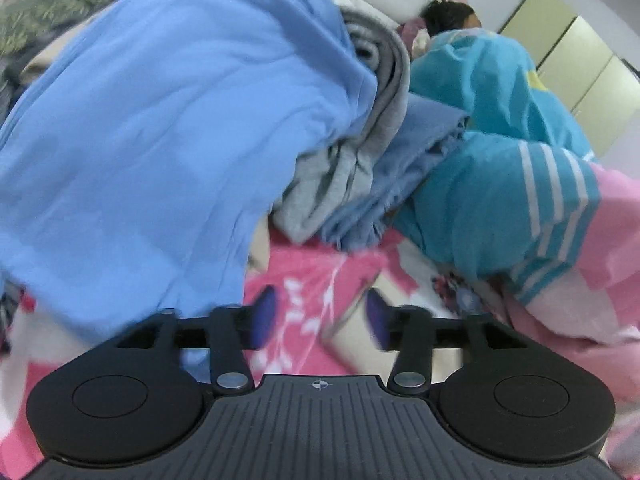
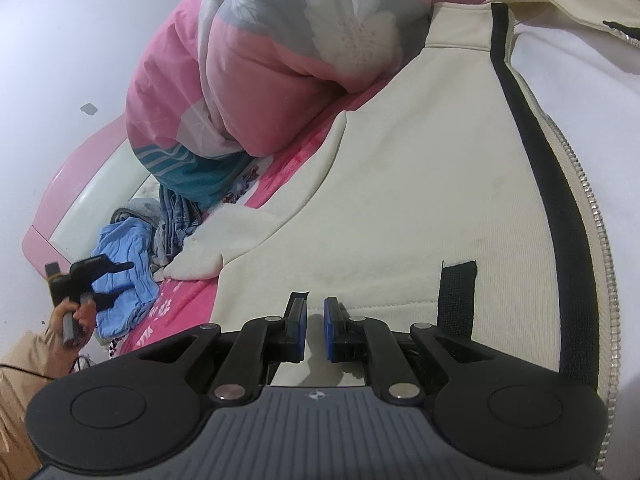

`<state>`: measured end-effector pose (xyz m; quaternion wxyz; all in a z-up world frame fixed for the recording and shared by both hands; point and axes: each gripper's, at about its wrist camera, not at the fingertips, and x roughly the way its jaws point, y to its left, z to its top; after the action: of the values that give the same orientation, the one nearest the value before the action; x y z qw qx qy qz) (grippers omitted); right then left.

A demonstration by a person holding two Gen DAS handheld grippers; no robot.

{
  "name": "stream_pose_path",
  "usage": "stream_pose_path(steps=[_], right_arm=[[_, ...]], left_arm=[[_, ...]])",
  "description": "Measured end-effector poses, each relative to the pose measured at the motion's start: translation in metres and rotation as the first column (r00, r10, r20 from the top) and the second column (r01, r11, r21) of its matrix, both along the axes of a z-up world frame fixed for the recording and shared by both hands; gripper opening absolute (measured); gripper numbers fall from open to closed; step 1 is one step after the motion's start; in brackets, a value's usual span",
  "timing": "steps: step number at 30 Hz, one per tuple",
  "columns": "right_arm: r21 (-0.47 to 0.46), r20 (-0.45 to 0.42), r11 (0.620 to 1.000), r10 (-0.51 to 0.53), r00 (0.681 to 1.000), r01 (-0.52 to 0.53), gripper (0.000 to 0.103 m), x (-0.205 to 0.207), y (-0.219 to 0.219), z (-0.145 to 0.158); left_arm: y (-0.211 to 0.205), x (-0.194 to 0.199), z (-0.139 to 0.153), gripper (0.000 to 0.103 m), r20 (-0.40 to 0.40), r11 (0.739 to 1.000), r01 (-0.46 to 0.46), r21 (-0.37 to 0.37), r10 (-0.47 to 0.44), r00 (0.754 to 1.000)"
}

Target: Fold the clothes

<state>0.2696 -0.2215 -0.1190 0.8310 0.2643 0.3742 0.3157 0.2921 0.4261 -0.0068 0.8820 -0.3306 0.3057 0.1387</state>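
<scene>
Fingers (image 2: 335, 330) straddle cream jacket (image 2: 400, 184) hem, slightly parted.

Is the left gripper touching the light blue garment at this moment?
Apart. In the left wrist view the left gripper is open, with only pink floral bedding between its fingers; the light blue garment lies clear of them on the left.

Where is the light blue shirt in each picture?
Left wrist view: the light blue shirt fills the upper left, big and close, above the left gripper.
Right wrist view: it is small, at the lower left, beside the cream jacket's sleeve.
Shared landmark: the teal striped cloth.
</scene>
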Motion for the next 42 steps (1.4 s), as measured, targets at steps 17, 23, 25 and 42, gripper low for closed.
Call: stream_pose_path(steps=[17,23,25,42], right_arm=[[0.02,-0.006,1.0,-0.001,1.0,0.001,0.008,0.0,-0.002,-0.003],[0.025,-0.008,1.0,-0.001,1.0,0.001,0.008,0.0,-0.003,-0.003],[0.027,-0.008,1.0,-0.001,1.0,0.001,0.008,0.0,-0.003,-0.003],[0.034,-0.016,0.999,-0.003,1.0,0.003,0.008,0.0,-0.004,-0.002]], left_arm=[[-0.052,0.053,-0.057,0.009,-0.003,0.99,-0.109,-0.093,0.11,0.994],[-0.059,-0.011,-0.006,0.008,0.114,0.974,-0.191,-0.123,0.205,0.972],[-0.063,-0.042,0.008,0.008,0.135,0.966,-0.225,-0.127,0.242,0.961],[-0.062,-0.168,-0.044,0.021,0.01,0.935,-0.336,-0.109,0.339,0.941]])
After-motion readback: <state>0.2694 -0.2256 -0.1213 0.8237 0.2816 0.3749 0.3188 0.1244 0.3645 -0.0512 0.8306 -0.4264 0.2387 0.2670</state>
